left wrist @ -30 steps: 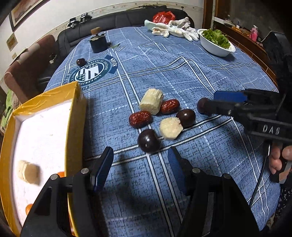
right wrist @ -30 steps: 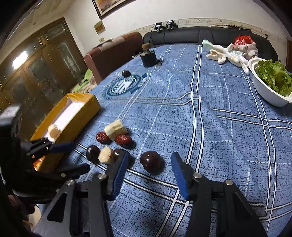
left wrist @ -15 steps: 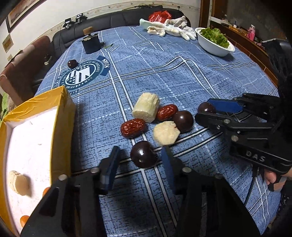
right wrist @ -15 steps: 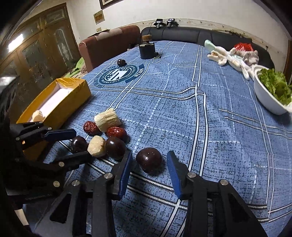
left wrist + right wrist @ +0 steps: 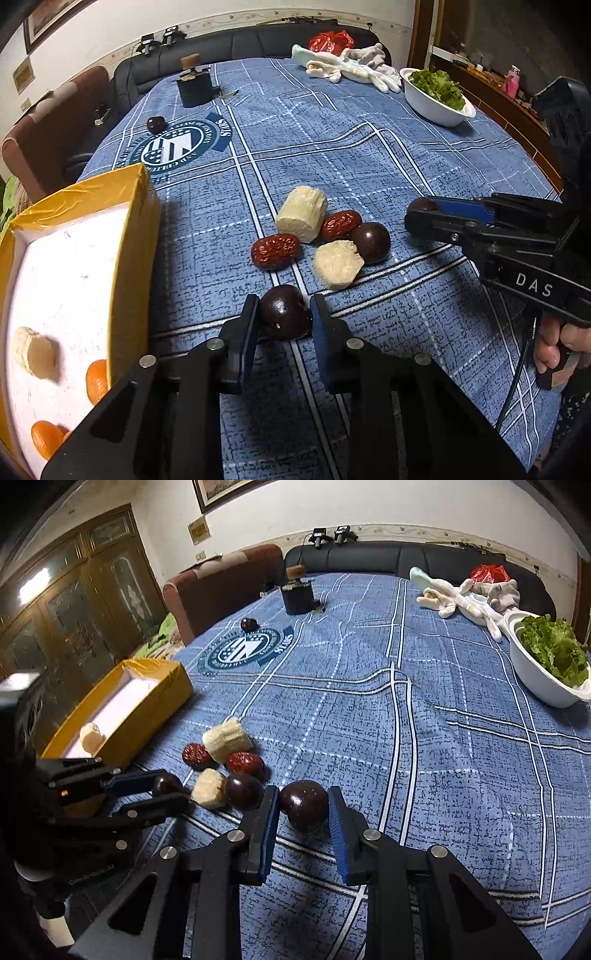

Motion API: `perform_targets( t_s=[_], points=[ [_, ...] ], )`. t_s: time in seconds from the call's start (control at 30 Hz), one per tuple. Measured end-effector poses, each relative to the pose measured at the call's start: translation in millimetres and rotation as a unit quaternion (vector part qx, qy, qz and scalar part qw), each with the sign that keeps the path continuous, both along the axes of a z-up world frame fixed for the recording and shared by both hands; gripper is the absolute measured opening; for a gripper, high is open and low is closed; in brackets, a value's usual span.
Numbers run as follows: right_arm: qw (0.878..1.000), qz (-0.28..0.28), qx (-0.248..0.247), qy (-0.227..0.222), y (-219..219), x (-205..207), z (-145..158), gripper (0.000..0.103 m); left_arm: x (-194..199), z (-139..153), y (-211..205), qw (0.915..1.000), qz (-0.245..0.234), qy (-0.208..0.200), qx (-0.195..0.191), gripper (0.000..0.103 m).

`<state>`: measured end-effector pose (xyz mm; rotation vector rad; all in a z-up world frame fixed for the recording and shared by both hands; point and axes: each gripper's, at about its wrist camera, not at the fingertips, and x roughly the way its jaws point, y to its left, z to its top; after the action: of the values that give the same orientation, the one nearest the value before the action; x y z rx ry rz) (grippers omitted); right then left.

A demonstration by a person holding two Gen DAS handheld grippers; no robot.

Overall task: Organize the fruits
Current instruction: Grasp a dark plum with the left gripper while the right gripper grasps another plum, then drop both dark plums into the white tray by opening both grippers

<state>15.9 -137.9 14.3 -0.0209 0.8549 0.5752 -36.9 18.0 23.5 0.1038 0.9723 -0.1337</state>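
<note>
Left gripper (image 5: pixel 283 314): just closed, pads clamped on a dark plum (image 5: pixel 284 312) resting on the blue-clothed counter (image 5: pixel 369 155), beside the yellow box (image 5: pixel 136 236). Right gripper (image 5: pixel 303 808): also just closed, pinching a second dark plum (image 5: pixel 304 805) on the cloth. Between both: a cluster of two red dates (image 5: pixel 275 250), two pale cane chunks (image 5: pixel 302 213) and another plum (image 5: pixel 371 242). Inside the box: one pale chunk (image 5: pixel 33 351), oranges (image 5: pixel 96 380).
</note>
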Motion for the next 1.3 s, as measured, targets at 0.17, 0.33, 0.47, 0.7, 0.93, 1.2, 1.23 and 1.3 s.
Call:
perform_targets(
  t_s=[0.17, 0.33, 0.47, 0.7, 0.93, 1.2, 1.23, 1.3],
  points=[
    [1.0, -0.006, 0.01, -0.007, -2.4, -1.3, 4.0, 0.026, -14.6, 17.3, 4.1, 0.9995, 0.007, -0.029, -0.009, 0.025],
    [1.0, -0.01, 0.023, -0.006, -5.0, 0.3, 3.4, 0.026, -36.2, 36.6, 13.0, 0.9977, 0.013, -0.058, -0.033, 0.025],
    [0.999, -0.015, 0.044, 0.008, -5.7, 3.3, 4.6, 0.026, -56.9, 54.7, 28.3, 0.9954, 0.02, -0.081, -0.048, 0.025],
    [0.995, 0.032, 0.098, 0.001, 34.7, -16.7, 43.6, 0.026, -92.6, 84.2, 83.3, 0.9882, 0.077, -0.129, -0.025, 0.025],
    [0.985, 0.13, 0.112, -0.017, 125.3, -48.7, 63.4, 0.026, -112.2, 73.4, 151.2, 0.9773, 0.172, -0.123, -0.005, 0.025],
    [0.978, 0.189, 0.087, -0.006, 201.2, -75.6, 38.2, 0.026, -114.4, 46.2, 164.9, 0.9758, 0.193, -0.101, 0.017, 0.025],
    [0.977, 0.194, 0.084, -0.006, 206.4, -76.7, 35.1, 0.026, -114.2, 43.7, 164.1, 0.976, 0.193, -0.099, 0.019, 0.025],
    [0.977, 0.2, 0.079, -0.009, 212.4, -78.7, 29.3, 0.026, -113.3, 38.7, 163.5, 0.9765, 0.192, -0.094, 0.021, 0.025]
  ],
)
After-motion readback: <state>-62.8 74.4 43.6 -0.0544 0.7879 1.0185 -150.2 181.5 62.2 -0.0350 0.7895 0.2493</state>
